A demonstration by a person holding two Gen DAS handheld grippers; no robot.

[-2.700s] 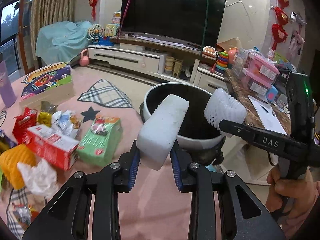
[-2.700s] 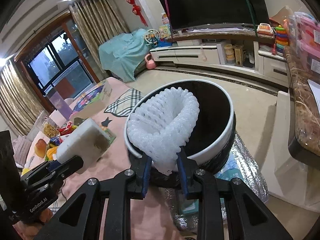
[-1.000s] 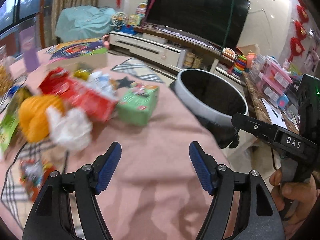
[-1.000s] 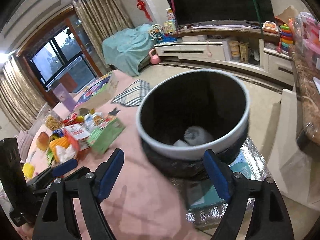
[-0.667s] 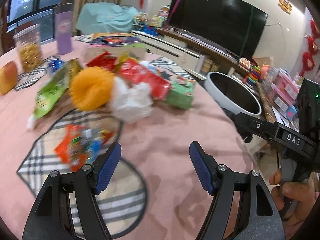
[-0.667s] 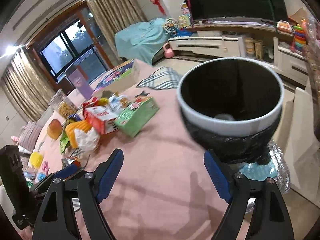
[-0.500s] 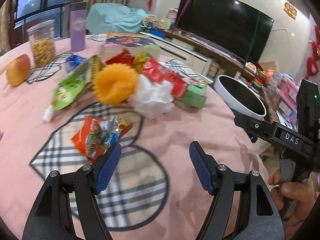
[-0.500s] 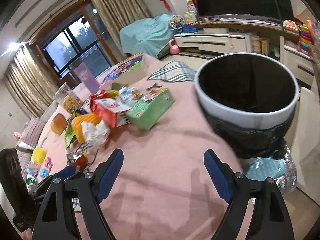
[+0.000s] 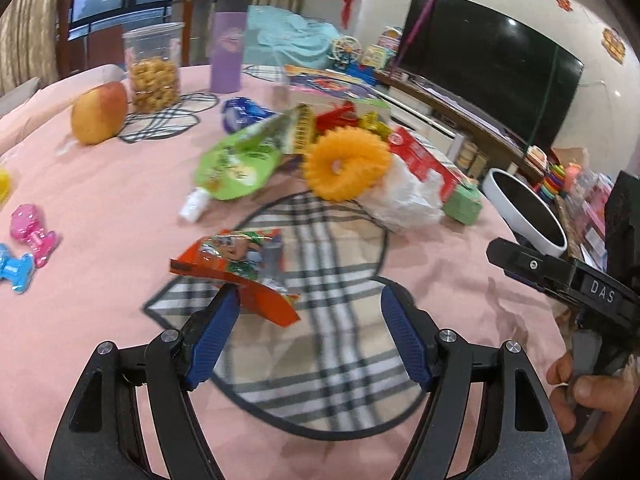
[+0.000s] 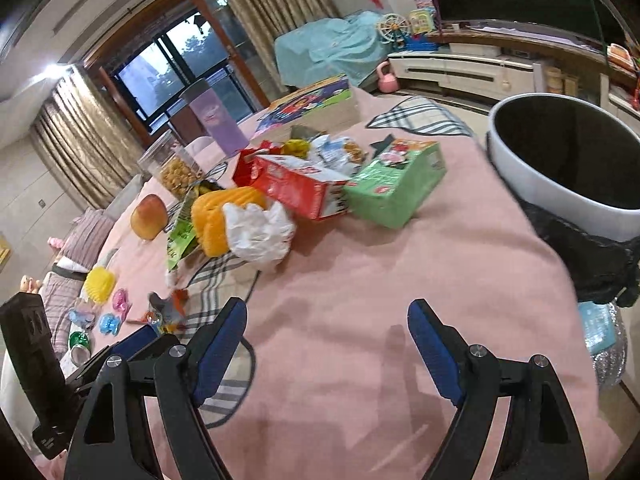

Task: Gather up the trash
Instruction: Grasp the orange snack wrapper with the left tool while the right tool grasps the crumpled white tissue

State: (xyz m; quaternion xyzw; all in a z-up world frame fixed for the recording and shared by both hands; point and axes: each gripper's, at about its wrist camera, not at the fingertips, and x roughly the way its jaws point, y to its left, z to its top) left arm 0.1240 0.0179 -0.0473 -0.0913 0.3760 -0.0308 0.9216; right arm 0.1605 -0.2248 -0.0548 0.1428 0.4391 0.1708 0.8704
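While its jaws widen, the left claw (image 9: 308, 332) has an orange snack wrapper (image 9: 236, 268) against its left pad; the right claw (image 10: 328, 350) gapes empty over the pink counter (image 10: 360, 280).

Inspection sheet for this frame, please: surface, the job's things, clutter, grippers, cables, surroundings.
Surface: round table under a pink cloth with plaid patches.
Job's things: orange snack wrapper, green pouch, orange foam net, white plastic bag, red carton, green carton; bin at the table's edge.
Clutter: apple, snack jar, purple cup, small toys.
Grippers: left gripper opening, empty; right gripper open, empty.
Cables: nothing seen.
Surroundings: television, curtains.
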